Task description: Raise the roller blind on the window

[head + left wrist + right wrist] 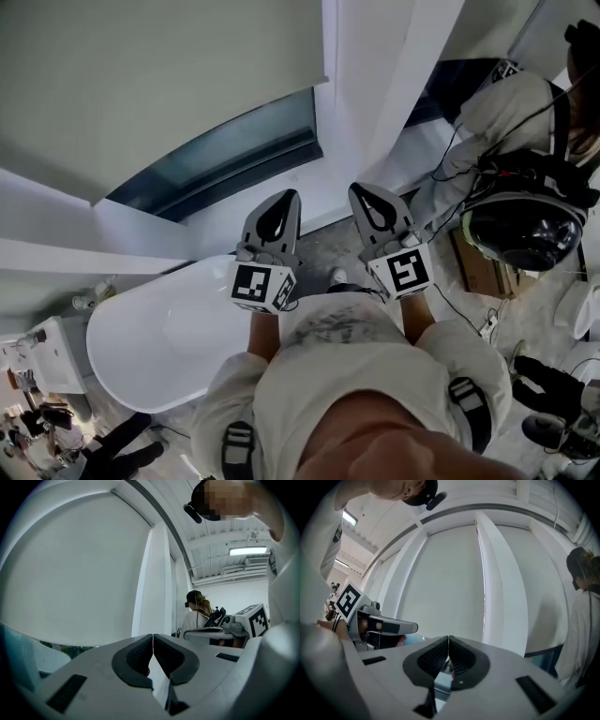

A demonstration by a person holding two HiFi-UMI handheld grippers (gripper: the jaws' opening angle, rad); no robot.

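Below the head camera, the roller blind [141, 84] fills the upper left, hanging flat over most of the window; its bottom hem slants from lower left to upper right above a strip of dark glass [225, 155]; its top is cut off; the left gripper [281, 202] and right gripper [366, 195] point towards the window frame, touching nothing

Through the left gripper view, the jaws meet at the tips with nothing between; the blind spreads wide at left beside a white post [157, 583]

Through the right gripper view, the jaws are likewise pressed together, empty; a thin line beside the blind is too faint to identify
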